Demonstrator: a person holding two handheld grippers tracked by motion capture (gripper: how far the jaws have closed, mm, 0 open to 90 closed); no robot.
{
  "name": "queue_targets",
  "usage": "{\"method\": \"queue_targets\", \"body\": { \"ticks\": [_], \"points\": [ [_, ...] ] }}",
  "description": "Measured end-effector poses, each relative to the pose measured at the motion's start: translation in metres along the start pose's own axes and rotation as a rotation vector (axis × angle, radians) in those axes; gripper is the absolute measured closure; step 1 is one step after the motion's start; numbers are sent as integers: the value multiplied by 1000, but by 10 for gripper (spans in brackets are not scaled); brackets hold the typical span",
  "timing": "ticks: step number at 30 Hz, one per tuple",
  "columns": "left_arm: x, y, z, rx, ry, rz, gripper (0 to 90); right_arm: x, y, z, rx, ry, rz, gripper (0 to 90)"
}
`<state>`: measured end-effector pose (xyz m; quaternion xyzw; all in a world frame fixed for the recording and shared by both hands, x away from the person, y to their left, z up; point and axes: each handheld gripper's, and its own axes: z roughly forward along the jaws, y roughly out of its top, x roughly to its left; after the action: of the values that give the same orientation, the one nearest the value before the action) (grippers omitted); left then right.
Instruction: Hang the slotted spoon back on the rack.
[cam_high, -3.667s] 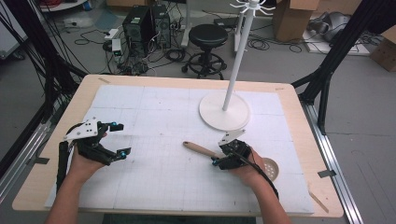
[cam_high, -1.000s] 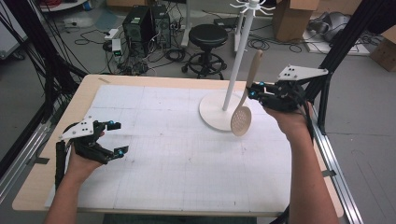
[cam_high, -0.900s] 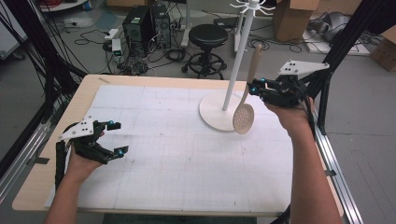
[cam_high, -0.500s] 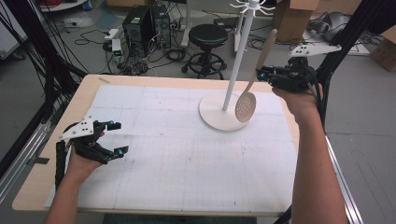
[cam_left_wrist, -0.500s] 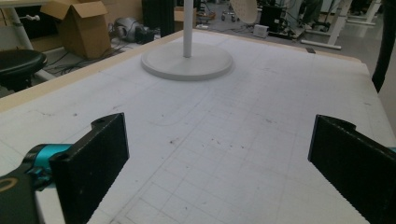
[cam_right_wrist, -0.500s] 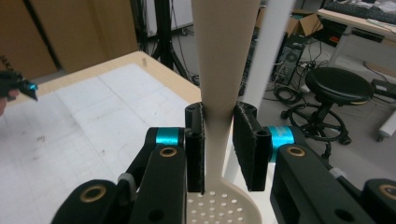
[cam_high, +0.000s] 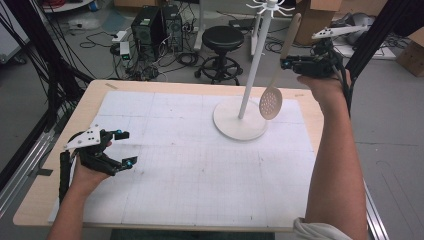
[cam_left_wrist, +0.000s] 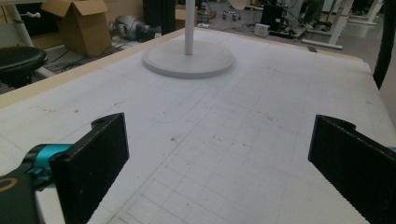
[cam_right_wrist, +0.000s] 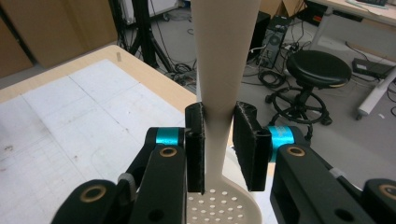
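A pale wooden slotted spoon (cam_high: 277, 75) hangs in the air, handle up and perforated bowl down, to the right of the white stand's pole (cam_high: 254, 60). My right gripper (cam_high: 286, 63) is shut on its handle, high above the table's far right corner. In the right gripper view the two black jaws pinch the handle (cam_right_wrist: 219, 84), with the perforated bowl (cam_right_wrist: 219, 205) below. The stand's round base (cam_high: 239, 121) sits on the white mat; its hooks (cam_high: 269, 7) spread at the top. My left gripper (cam_high: 125, 148) rests open at the table's left, with nothing between its fingers (cam_left_wrist: 91, 165).
The wooden table (cam_high: 35, 195) carries a white gridded mat (cam_high: 200, 165). Behind the table stand a black stool (cam_high: 225, 42), computer towers (cam_high: 147, 25) and cables. Cardboard boxes (cam_high: 312, 17) lie at the far right. Black frame legs (cam_high: 30, 60) flank the table.
My right gripper picked the spoon up from the mat and carried it up and to the far right, beside the stand's pole. The left gripper has stayed where it was.
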<state>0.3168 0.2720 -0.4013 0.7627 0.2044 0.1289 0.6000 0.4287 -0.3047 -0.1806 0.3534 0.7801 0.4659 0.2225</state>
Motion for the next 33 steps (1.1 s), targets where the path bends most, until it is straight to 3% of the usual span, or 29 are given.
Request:
{"method": "queue_targets", "body": {
  "ticks": [13, 33],
  "points": [
    [0, 0, 0, -4, -1, -2, 56, -12, 10, 12, 27, 17, 37, 746],
    [0, 0, 0, -1, 0, -2, 56, 4, 20, 29, 64, 67, -10, 746]
  ]
}}
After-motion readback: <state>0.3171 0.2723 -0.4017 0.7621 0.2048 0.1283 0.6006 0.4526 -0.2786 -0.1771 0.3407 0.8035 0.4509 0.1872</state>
